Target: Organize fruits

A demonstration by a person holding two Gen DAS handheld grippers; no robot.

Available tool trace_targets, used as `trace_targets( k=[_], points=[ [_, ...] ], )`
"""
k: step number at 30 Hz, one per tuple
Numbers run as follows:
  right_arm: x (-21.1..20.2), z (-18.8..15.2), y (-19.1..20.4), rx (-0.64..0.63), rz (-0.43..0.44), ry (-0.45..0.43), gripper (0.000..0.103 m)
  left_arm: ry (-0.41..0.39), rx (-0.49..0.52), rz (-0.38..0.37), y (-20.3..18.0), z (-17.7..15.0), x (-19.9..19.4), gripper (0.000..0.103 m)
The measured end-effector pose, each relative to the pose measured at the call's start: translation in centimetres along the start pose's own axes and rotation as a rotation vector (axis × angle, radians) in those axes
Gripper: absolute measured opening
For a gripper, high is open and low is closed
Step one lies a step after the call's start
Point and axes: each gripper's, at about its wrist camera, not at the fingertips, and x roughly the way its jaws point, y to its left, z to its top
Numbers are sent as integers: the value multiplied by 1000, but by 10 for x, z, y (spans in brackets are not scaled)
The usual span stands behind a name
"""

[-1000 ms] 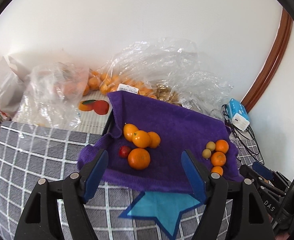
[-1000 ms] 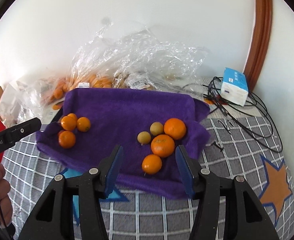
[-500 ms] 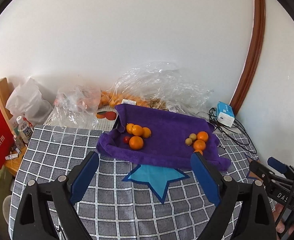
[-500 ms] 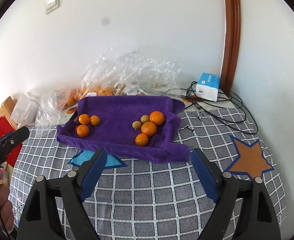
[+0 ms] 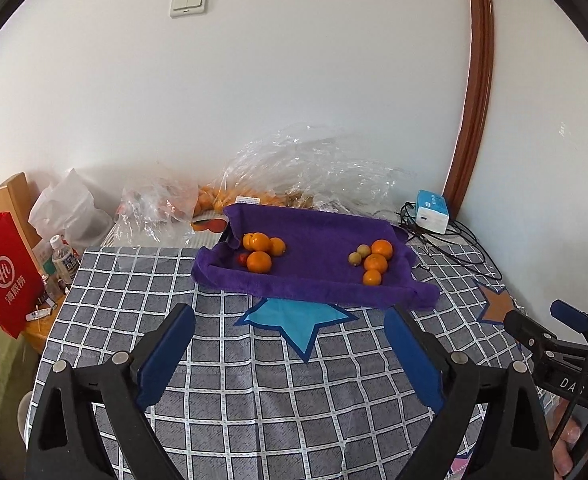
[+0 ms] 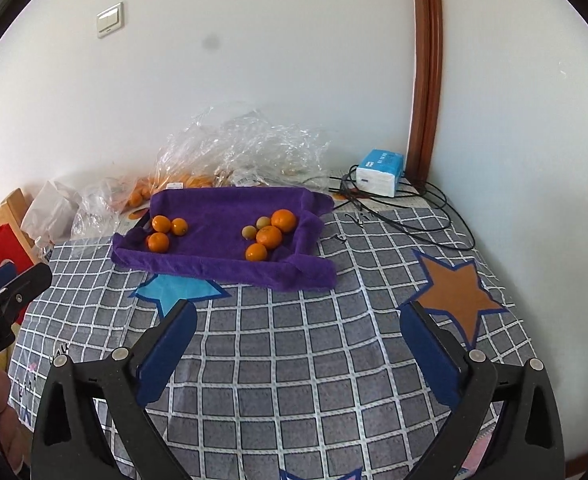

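Observation:
A purple towel [image 5: 314, 240] [image 6: 221, 220] lines a tray at the far side of the table. On its left lie three oranges [image 5: 259, 261] [image 6: 158, 241] and a small red fruit [image 5: 242, 258]. On its right lie three oranges [image 5: 376, 263] [image 6: 269, 237] and two small yellow-green fruits [image 5: 354, 259] [image 6: 248, 232]. My left gripper [image 5: 289, 344] is open and empty, well back from the towel above the tablecloth. My right gripper [image 6: 298, 340] is open and empty too, also well back.
The table carries a grey checked cloth [image 5: 253, 380] with a blue star [image 5: 298, 320] and a brown star [image 6: 454, 292]. Clear plastic bags with more oranges [image 5: 221, 200] lie behind the towel. A blue tissue pack [image 6: 380, 172] and black cables [image 6: 414, 208] sit far right. A red bag [image 5: 5, 272] and bottle [image 5: 63, 260] stand left.
Both grippers have pulled back and up from the towel and opened wider. The fruit now looks smaller and farther off. The fruit has not moved.

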Motion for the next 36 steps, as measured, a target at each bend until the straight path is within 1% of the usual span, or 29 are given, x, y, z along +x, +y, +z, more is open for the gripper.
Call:
trace_targets(
  k=[6,14,36],
  points=[
    [-10,-6,-3,3,-1,-14,100,-17,16,15,-4,-4,-10,96],
    [-16,-8,-1,-1,-6,-25,100,-30,4,20,1,-6,-19,96],
    [-17,-10,0,6,-12,-18,100,-24,-15,28,7,-8,-19,97]
  ],
)
